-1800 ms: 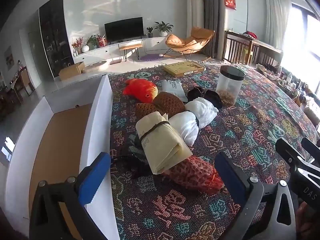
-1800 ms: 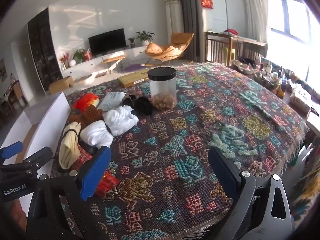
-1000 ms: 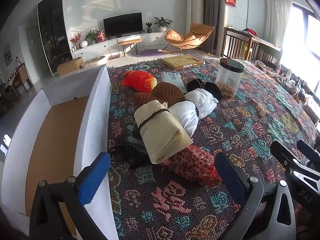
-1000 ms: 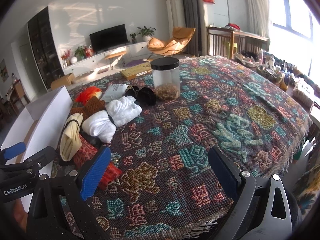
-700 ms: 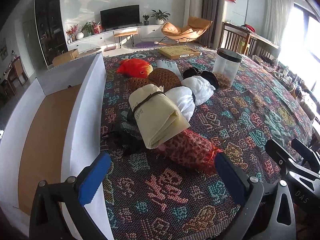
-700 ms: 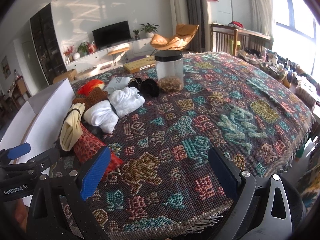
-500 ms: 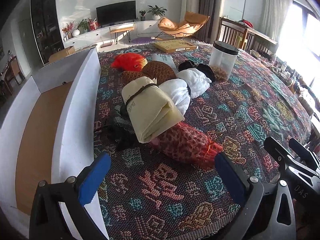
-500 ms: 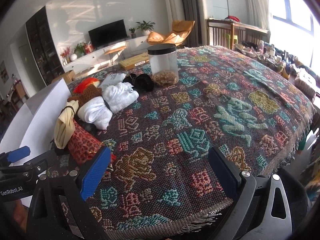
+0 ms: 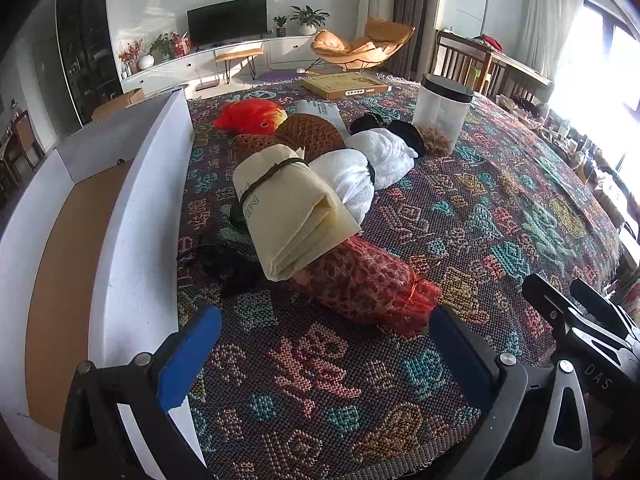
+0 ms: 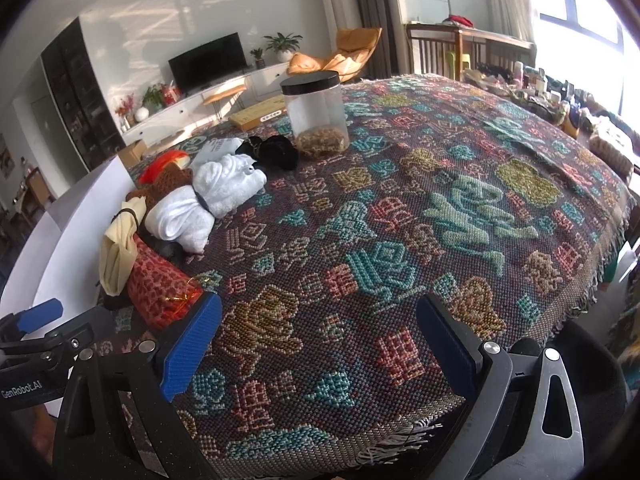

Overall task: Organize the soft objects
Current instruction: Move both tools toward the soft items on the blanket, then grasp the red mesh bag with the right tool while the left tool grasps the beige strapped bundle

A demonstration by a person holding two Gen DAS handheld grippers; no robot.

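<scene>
A row of soft things lies on the patterned cloth: a red leopard-print bundle [image 9: 364, 284], a cream folded cloth tied with a cord [image 9: 290, 208], a white rolled towel [image 9: 360, 170], brown knitted items [image 9: 310, 134], a red plush fish [image 9: 250, 116] and black fabric [image 9: 400, 130]. My left gripper [image 9: 324, 354] is open and empty, just short of the leopard bundle. My right gripper [image 10: 320, 338] is open and empty over bare cloth, to the right of the leopard bundle [image 10: 160, 286], cream cloth [image 10: 118, 250] and white towel [image 10: 208, 200].
A white box with a brown floor [image 9: 132, 216] stands along the left of the pile. A clear jar with a black lid [image 10: 316, 114] stands behind the pile, a flat cardboard box [image 9: 344, 85] farther back. The fringed table edge [image 10: 400, 440] is close below my right gripper.
Both grippers have pulled back and risen a little, so the pile sits farther from the fingers. Nothing on the table has moved.
</scene>
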